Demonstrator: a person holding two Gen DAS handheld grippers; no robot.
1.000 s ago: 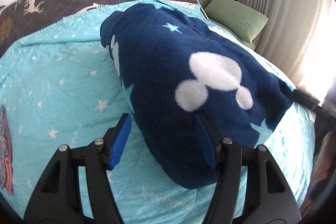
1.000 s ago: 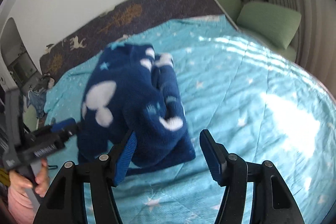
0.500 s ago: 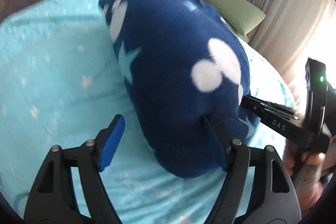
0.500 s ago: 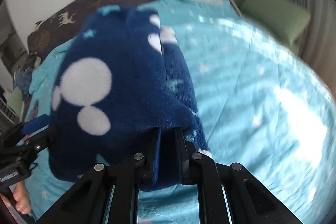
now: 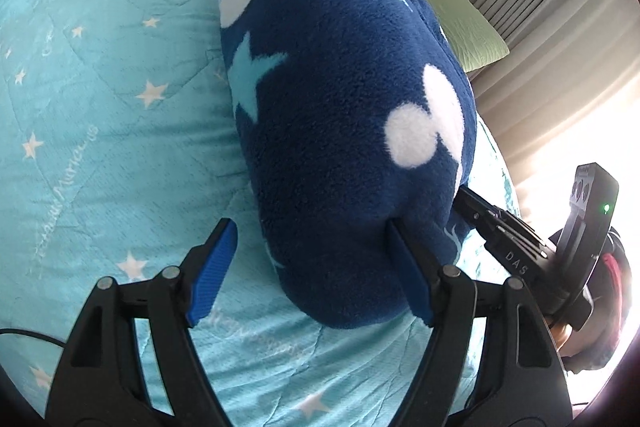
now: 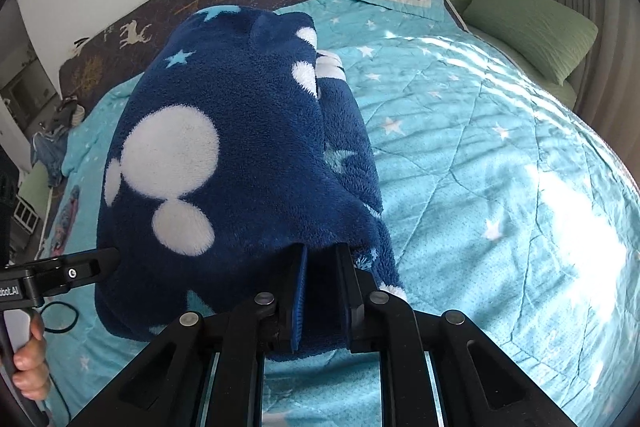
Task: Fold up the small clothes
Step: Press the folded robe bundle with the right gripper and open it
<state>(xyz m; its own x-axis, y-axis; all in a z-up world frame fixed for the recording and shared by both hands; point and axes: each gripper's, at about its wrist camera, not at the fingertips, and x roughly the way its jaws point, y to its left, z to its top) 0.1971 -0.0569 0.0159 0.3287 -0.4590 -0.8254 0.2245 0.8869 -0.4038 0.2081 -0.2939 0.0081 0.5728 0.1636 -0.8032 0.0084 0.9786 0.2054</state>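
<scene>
The right gripper (image 6: 320,291) had its blue pads pinched on the near hem of the fleece (image 6: 224,163), a thick wad of navy pile filling the narrow gap between them. The left gripper (image 5: 308,271) stood spread wide: its right finger (image 5: 408,279) lay against or under the near edge of the fleece, while its left finger (image 5: 212,267) hung clear over the quilt (image 5: 100,131), gripping nothing. Its jaws had widened within the past second, with the cloth's edge only partly between them.

The fleece, navy with white round patches and pale stars, sat bunched in a tall mound at the middle of the turquoise quilt, lifted at the near end and not yet laid flat.

The risks, as I judged them: with only one corner pinched, any lift would hang the garment lopsided and drag it into a twist. The left gripper, if closed as it stood, might catch just a shallow lip of pile and slip off, or nip the quilt along with it. The thick, springy pile could also creep out of the right pinch under pull.
</scene>
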